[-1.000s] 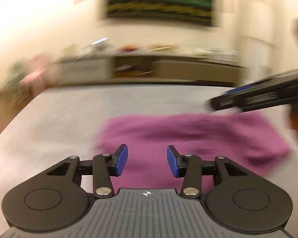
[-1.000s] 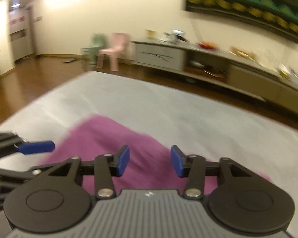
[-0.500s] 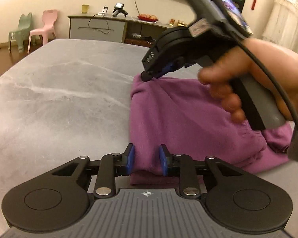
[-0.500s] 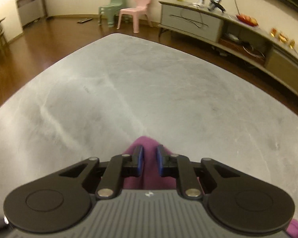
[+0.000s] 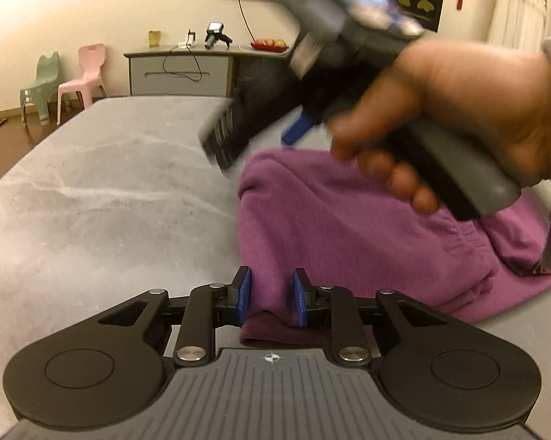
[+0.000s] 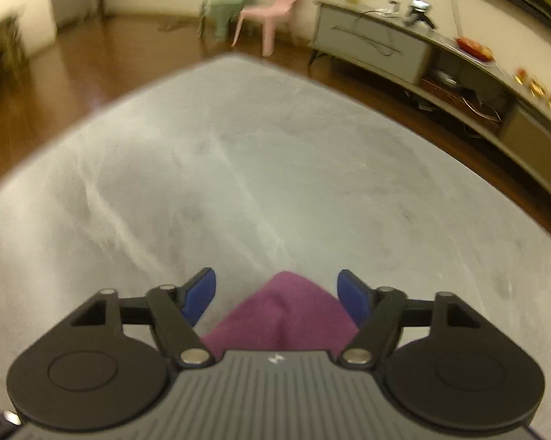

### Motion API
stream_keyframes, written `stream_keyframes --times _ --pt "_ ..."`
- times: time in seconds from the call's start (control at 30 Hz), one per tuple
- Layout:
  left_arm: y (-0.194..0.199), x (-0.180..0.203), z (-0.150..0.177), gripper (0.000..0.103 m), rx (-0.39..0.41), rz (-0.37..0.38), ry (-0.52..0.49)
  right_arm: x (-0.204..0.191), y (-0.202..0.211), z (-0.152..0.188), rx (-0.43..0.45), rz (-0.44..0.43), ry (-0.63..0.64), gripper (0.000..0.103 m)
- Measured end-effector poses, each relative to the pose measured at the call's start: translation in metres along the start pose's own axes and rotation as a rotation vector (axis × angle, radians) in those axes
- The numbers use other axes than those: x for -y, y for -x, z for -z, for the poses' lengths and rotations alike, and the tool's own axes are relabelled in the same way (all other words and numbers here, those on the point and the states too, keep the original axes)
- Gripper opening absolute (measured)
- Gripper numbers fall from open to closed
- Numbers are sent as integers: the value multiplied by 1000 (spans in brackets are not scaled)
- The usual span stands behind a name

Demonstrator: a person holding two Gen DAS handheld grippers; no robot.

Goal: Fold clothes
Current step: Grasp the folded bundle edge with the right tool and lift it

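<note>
A purple garment (image 5: 348, 242) lies folded on the grey marbled table (image 5: 110, 201). In the left wrist view my left gripper (image 5: 271, 300) is at its near left corner. The jaws are closing, the cloth fills the gap and both blue pads press on it. A person's hand (image 5: 458, 110) holds my right gripper, blurred, just above the garment's far left corner, with one blue fingertip (image 5: 296, 129) showing. In the right wrist view my right gripper (image 6: 277, 293) is opening. The purple corner (image 6: 275, 322) lies between its wide-apart pads, and neither pad touches it.
Bare tabletop (image 6: 238, 183) stretches left of and beyond the garment. Past the table's far edge are a wooden floor, a pink chair (image 5: 81, 77), a green chair (image 5: 40, 80) and a low sideboard (image 5: 180, 69) with small items on it.
My right gripper came to the far corner and shut on it. It has since let go, its jaws spreading wide as it lifts off. My left jaws have narrowed onto the near corner.
</note>
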State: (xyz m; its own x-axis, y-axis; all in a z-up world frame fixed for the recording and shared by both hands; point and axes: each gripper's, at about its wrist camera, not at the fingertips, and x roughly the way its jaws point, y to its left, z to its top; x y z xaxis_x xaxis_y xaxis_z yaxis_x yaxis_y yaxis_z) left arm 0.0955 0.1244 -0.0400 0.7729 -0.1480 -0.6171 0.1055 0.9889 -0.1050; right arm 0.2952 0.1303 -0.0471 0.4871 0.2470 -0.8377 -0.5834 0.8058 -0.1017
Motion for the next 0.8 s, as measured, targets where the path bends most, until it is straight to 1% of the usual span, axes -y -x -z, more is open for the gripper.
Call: stream_keyframes --times 0.07,0.1,0.13,0.2,0.3,0.37,0.4,0.43,0.47,0.5,0.53,0.57,0.6,0.67,0.7,0.73,0.77,0.8 --pt "1 -2 0 16 3 11 5 -1 -6 1 -32 27 15 36" --pt "1 -2 0 15 -1 22 7 0 -5 1 -26 43 16 22" --pt "2 -2 0 12 -5 31 6 2 2 0 6 56 7 18" --pt "2 0 1 12 -7 35 -5 7 13 -4 68 76 -27 17" --pt "1 1 1 12 -13 31 -5 19 8 -5 73 83 -80 17" --pt "0 -3 -1 11 -18 18 14 26 6 -4 104 67 -129 20" --pt "1 -6 -2 11 -18 12 32 33 10 -2 128 38 -171 26" --pt "2 -10 -3 12 -18 5 49 43 17 0 156 -10 -228 33" --pt "5 -12 -4 12 -13 -3 64 57 34 8 198 -43 -284 36" --pt "10 -12 -6 12 13 -17 63 75 59 20 256 -60 -341 43" --pt "19 -10 -10 12 56 -41 44 93 84 32 313 -78 -397 47" --pt "27 -7 -14 12 100 -64 25 111 110 44 371 -95 -453 47" --pt "35 -3 -17 12 140 -75 9 130 135 60 416 -84 -490 47" --pt "46 8 -22 12 196 -28 -11 163 178 105 450 6 -512 47" --pt "46 15 -23 12 199 5 -21 177 194 130 447 55 -519 47" --pt "44 25 -23 12 192 40 -35 189 206 158 429 106 -524 49" --pt "41 37 -22 12 179 77 -58 201 217 187 403 162 -533 52" --pt "38 49 -21 12 170 111 -84 211 222 216 374 203 -550 56"
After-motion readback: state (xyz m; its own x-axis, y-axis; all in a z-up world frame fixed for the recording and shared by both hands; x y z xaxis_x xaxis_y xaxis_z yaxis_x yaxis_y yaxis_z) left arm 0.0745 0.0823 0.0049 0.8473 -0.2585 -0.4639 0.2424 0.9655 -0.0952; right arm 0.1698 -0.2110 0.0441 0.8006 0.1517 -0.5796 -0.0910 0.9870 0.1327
